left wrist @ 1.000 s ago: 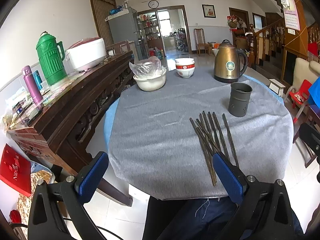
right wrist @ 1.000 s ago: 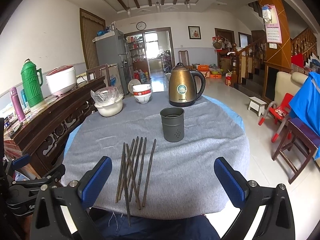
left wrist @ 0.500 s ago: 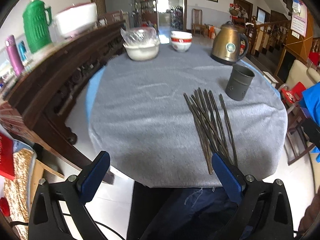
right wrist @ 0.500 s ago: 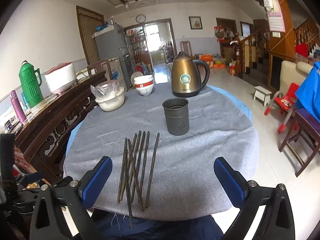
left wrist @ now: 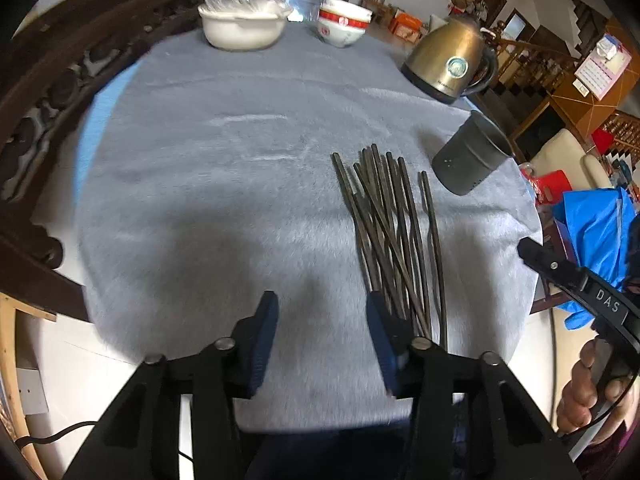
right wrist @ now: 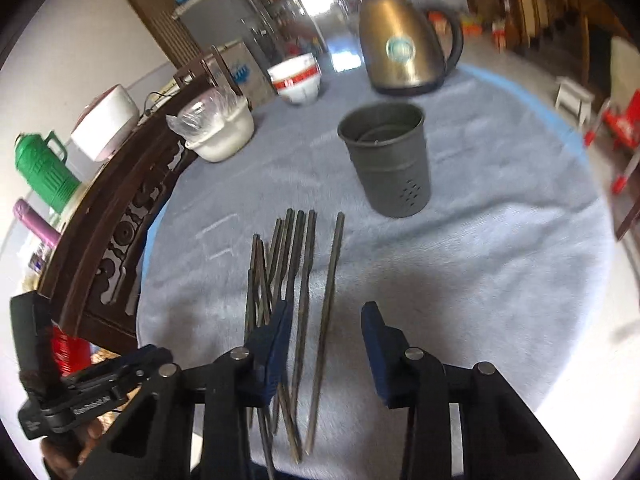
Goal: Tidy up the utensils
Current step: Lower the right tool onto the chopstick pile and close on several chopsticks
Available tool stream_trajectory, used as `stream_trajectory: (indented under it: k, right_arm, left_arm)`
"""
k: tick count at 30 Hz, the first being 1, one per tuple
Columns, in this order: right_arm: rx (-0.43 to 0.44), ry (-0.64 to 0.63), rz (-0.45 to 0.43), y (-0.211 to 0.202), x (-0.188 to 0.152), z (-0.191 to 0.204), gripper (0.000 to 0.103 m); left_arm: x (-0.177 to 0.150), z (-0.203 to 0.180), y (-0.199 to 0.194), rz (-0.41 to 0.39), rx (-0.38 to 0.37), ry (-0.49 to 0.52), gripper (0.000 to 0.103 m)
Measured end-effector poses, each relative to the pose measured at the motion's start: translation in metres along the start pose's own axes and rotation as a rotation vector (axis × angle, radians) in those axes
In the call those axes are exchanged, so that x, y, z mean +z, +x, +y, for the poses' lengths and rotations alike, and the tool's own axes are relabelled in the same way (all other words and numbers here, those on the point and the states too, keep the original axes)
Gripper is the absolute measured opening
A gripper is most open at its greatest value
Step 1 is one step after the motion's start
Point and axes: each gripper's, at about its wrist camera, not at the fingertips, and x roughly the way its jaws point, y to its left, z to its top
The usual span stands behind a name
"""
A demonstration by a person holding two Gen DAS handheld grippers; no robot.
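Observation:
Several dark chopsticks (left wrist: 394, 232) lie in a loose bundle on the grey tablecloth (left wrist: 224, 184); they also show in the right wrist view (right wrist: 294, 280). A dark grey holder cup (left wrist: 468, 162) stands upright just beyond them, also in the right wrist view (right wrist: 386, 164). My left gripper (left wrist: 320, 316) is open and empty, low over the cloth, its right finger at the near ends of the chopsticks. My right gripper (right wrist: 324, 320) is open and empty, straddling the rightmost chopsticks near their near ends.
A gold kettle (right wrist: 402, 50) stands behind the cup. A red-and-white bowl (right wrist: 296, 80) and a plastic-covered white bowl (right wrist: 218, 130) sit at the far left of the table. A dark wooden sideboard (right wrist: 116, 216) with a green thermos (right wrist: 40, 170) runs along the left.
Both grippers have dropped and moved forward over the table towards the chopsticks. Their jaws have narrowed but stay open. The chopsticks and cup have not moved.

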Motion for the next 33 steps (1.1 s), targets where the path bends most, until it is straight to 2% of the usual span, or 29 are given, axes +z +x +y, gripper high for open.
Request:
stream_trajectory:
  k: [3, 5, 9, 16, 18, 20, 21, 28, 31, 33]
  right_arm:
    - [0.035, -0.001, 0.061, 0.026, 0.013, 0.007, 0.04]
    - [0.041, 0.001, 0.065, 0.035, 0.021, 0.012, 0.04]
    - [0.03, 0.008, 0.05, 0.044, 0.033, 0.009, 0.04]
    - [0.048, 0.055, 0.088, 0.057, 0.029, -0.016, 0.04]
    - [0.055, 0.051, 0.088, 0.058, 0.029, -0.018, 0.04]
    - [0.073, 0.039, 0.09, 0.06, 0.031, -0.017, 0.04]
    - [0.082, 0.034, 0.091, 0.061, 0.032, -0.016, 0.04]
    - [0.159, -0.033, 0.16, 0.085, 0.045, 0.013, 0.041]
    - [0.172, -0.059, 0.204, 0.103, 0.05, 0.03, 0.052]
    - [0.185, -0.073, 0.234, 0.115, 0.052, 0.041, 0.052]
  left_arm:
    - [0.018, 0.0, 0.019, 0.044, -0.041, -0.019, 0.04]
    - [0.027, -0.005, 0.03, 0.059, -0.062, -0.013, 0.04]
    - [0.042, -0.015, 0.059, 0.106, -0.057, -0.009, 0.04]
    - [0.052, -0.023, 0.091, 0.153, -0.083, -0.017, 0.04]
    - [0.054, -0.023, 0.092, 0.153, -0.088, -0.015, 0.039]
    - [0.055, -0.021, 0.091, 0.142, -0.092, -0.007, 0.026]
    - [0.055, -0.02, 0.09, 0.134, -0.097, 0.003, 0.015]
    - [0.056, -0.002, 0.078, 0.102, -0.136, -0.005, 0.01]
    - [0.059, 0.008, 0.066, 0.075, -0.136, -0.007, 0.008]
    - [0.061, 0.014, 0.06, 0.063, -0.137, -0.011, 0.008]
